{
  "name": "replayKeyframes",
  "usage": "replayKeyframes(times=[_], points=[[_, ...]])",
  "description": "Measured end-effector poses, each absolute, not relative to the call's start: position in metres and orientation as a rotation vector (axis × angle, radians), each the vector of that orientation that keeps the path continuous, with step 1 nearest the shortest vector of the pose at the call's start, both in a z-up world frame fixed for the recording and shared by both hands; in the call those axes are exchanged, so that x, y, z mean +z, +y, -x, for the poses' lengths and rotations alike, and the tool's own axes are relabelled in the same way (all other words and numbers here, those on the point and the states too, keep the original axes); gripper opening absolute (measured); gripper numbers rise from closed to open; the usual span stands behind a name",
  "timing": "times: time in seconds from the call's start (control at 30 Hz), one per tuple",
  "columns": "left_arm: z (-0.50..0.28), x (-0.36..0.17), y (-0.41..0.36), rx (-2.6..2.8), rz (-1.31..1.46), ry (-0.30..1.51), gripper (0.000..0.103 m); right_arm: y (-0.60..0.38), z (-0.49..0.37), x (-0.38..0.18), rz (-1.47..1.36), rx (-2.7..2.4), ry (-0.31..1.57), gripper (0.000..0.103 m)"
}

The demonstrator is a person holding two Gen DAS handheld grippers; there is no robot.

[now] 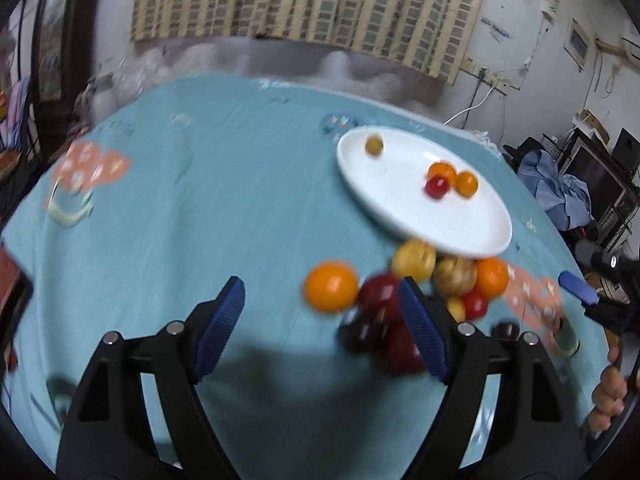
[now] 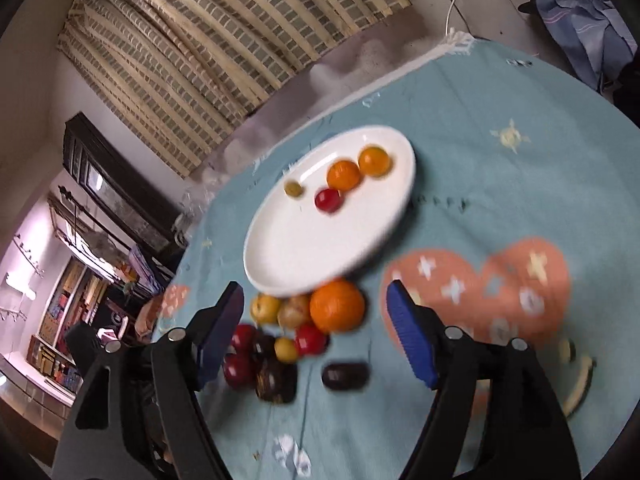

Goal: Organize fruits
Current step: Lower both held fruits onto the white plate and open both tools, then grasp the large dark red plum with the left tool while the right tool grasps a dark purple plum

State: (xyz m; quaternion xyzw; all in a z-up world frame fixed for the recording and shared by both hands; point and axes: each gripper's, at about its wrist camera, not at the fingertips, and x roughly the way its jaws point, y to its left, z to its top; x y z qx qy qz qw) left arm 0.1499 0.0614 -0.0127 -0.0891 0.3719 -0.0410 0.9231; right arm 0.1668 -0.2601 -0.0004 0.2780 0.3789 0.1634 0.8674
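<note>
A white oval plate lies on the teal cloth. It carries two small oranges, a red fruit and a small green-yellow one. Just in front of the plate is a loose pile of several fruits: a large orange, yellow and tan ones, red ones and dark plums. One dark plum lies apart. My left gripper is open above the cloth, the large orange ahead between its fingers, untouched. My right gripper is open over the pile, holding nothing.
The round table's teal cloth has pink heart prints. A hand holding the right gripper shows at the left wrist view's right edge. A dark red object sits at the table's left edge. Clutter and blue clothing stand beyond the right side.
</note>
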Motion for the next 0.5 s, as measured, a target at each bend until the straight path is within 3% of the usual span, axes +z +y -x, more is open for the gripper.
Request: replayKeyframes(times=[0.17,0.5], points=[[-0.124,-0.013,0.043,-0.089,0.063,0.723,0.089,-0.257,-0.159,-0.012,-0.565,0.329,0.835,0.075],[-0.135,-0.029,-0.01,-0.139,-0.156,0.739,0.09,-0.269,-0.164,-0.017,-0.626,0.293,0.857,0.075]])
